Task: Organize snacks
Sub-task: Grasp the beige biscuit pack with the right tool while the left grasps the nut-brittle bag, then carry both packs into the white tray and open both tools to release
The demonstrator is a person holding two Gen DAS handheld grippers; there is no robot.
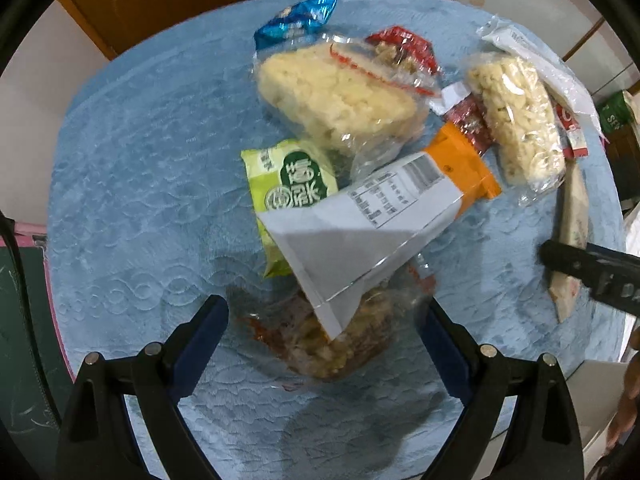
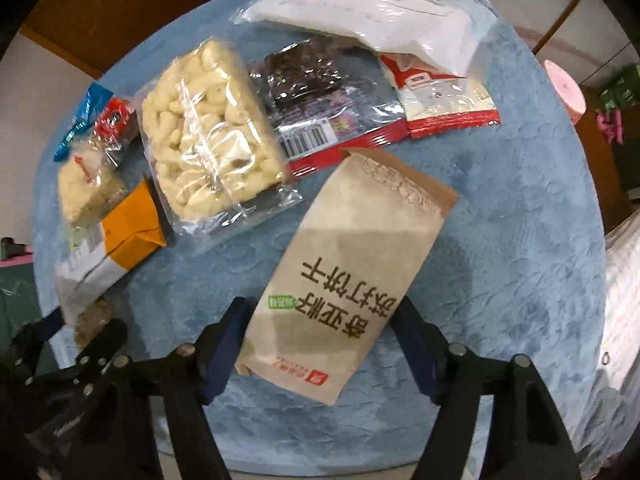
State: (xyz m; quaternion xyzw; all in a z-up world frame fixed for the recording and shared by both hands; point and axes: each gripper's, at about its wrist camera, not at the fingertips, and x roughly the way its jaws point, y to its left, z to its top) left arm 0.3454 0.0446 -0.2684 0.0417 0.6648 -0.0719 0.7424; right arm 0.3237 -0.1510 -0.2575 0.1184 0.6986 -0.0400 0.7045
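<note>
1. The left gripper (image 1: 324, 320) stands with its jaws spread wide over the blue cloth (image 1: 140, 200), and between the blue-padded fingers (image 1: 204, 332) lies a clear packet of brown, reddish snack (image 1: 328, 340); neither pad can be seen pressing on it
2. Over the far end of that packet lies a white-backed packet with an orange end (image 1: 380, 208), tilted, its barcode label facing up; its near corner reaches down between the left fingers
3. A green packet (image 1: 288, 180) sits just left of the white-backed one and partly under it
4. Further out are a clear bag with a pale puffed block (image 1: 340, 92), a blue foil packet (image 1: 300, 16) beyond it, a red packet (image 1: 404, 48) behind it, and a second pale puffed bar (image 1: 516, 120) off to the right
5. The right gripper (image 2: 320, 344) is also spread wide, and a tan paper packet with dark printed characters (image 2: 344, 272) lies slantwise between its fingers (image 2: 228, 340); the left pad is at the packet's edge, the right pad is just beside it, and I cannot tell if either truly touches
6. The tan packet rests on the cloth, its near end down between the fingers and its far end pointing away to the right
7. Beyond it in the right wrist view lie the clear bag of pale puffed pieces (image 2: 208, 136), a dark snack in a clear wrapper with red trim (image 2: 312, 92), a red-and-white packet (image 2: 444, 100) and a large white bag (image 2: 372, 12) at the far edge
</note>
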